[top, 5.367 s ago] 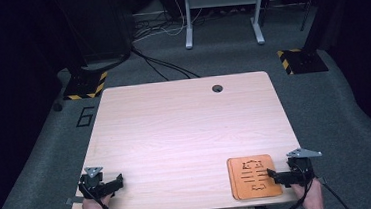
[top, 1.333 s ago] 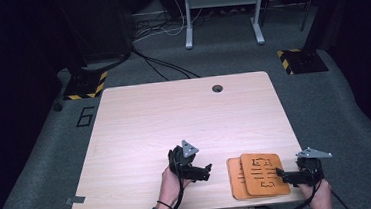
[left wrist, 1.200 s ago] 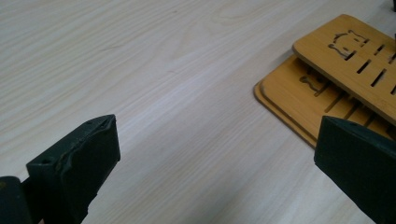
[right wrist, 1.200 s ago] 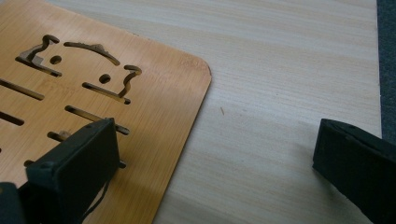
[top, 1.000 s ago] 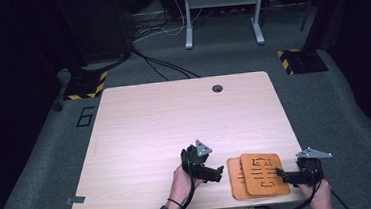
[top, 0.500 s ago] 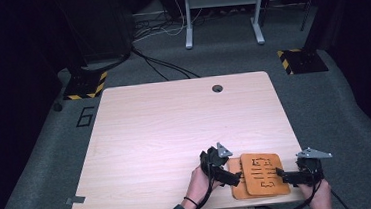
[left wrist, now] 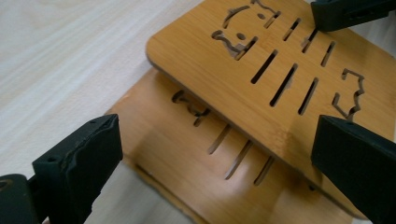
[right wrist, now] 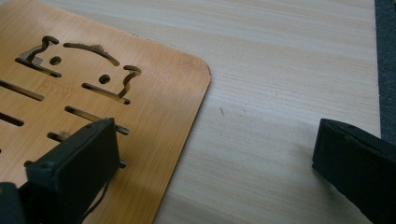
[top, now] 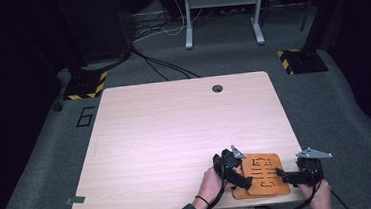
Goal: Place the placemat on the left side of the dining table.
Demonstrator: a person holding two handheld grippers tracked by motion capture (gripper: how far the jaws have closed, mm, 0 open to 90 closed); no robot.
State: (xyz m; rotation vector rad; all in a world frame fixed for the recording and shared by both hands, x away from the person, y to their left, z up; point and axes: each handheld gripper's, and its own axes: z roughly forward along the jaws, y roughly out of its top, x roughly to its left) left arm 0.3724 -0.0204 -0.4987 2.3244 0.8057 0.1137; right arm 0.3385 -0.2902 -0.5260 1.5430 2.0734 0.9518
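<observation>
Two bamboo mats with cut-out slots and animal shapes lie stacked and offset at the table's front right. The upper mat (top: 263, 168) (left wrist: 280, 70) (right wrist: 149, 93) covers most of the lower mat (top: 260, 193) (left wrist: 187, 154). My left gripper (top: 244, 180) (left wrist: 217, 163) is open, its jaws straddling the lower mat's exposed corner and the upper mat's edge. My right gripper (top: 283, 174) (right wrist: 215, 172) is open too. One of its jaws rests over the upper mat's right side, the other over bare table.
The light wooden table (top: 176, 135) has a round cable hole (top: 217, 88) near its far edge. The mats sit close to the front edge. Dark floor with cables and stand legs surrounds the table.
My left gripper has travelled from the front left corner rightward to the mats. The upper mat now lies offset on the lower one. The right gripper has stayed put.
</observation>
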